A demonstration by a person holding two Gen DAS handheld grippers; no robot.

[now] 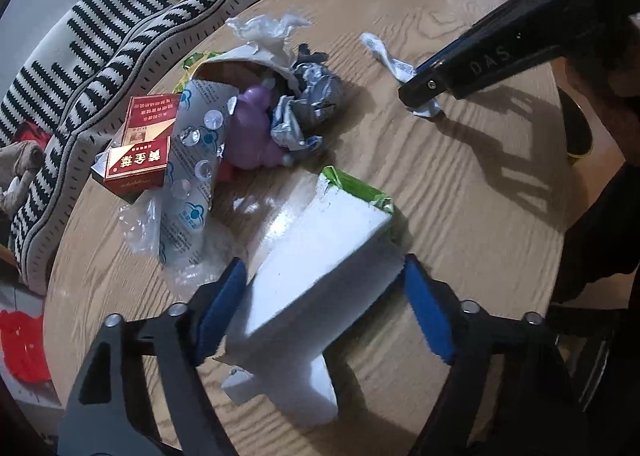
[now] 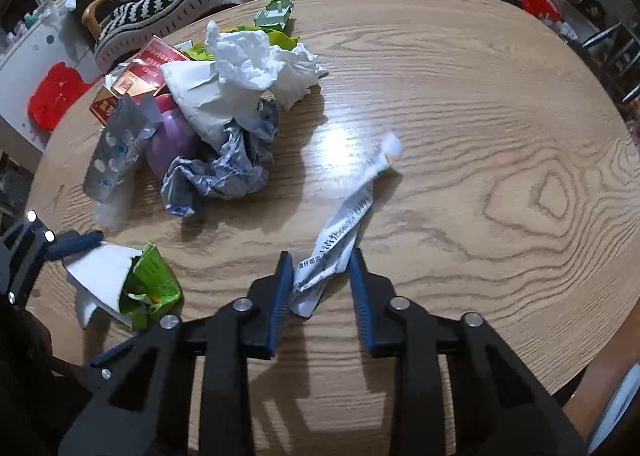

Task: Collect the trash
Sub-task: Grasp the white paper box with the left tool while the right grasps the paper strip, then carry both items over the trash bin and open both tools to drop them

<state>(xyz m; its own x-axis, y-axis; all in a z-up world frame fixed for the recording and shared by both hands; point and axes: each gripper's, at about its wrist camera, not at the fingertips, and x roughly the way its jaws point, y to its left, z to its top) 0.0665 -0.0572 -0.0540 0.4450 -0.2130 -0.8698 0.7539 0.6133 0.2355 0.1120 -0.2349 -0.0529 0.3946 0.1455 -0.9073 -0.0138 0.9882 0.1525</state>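
My left gripper has its blue pads on either side of a white box with a torn green wrapper lying on the round wooden table. The left pad touches the box's side; on the right I cannot tell whether the pad presses or only sits just beside it, so I cannot call this a firm hold. The box rests on the table, tilted, with its green end pointing away from me.

My right gripper is nearly closed, its pads pinching the near end of a twisted printed paper wrapper. The strip lies on the table and stretches away from the fingers, ending in a white knot.

The rest of the trash sits in a heap near the table's far edge: a crumpled white tissue, a white paper bag, a crushed silver foil wrapper, a purple plastic bottle, a clear blister pack and a red cigarette packet. Behind the table is a black-and-white striped cushion.
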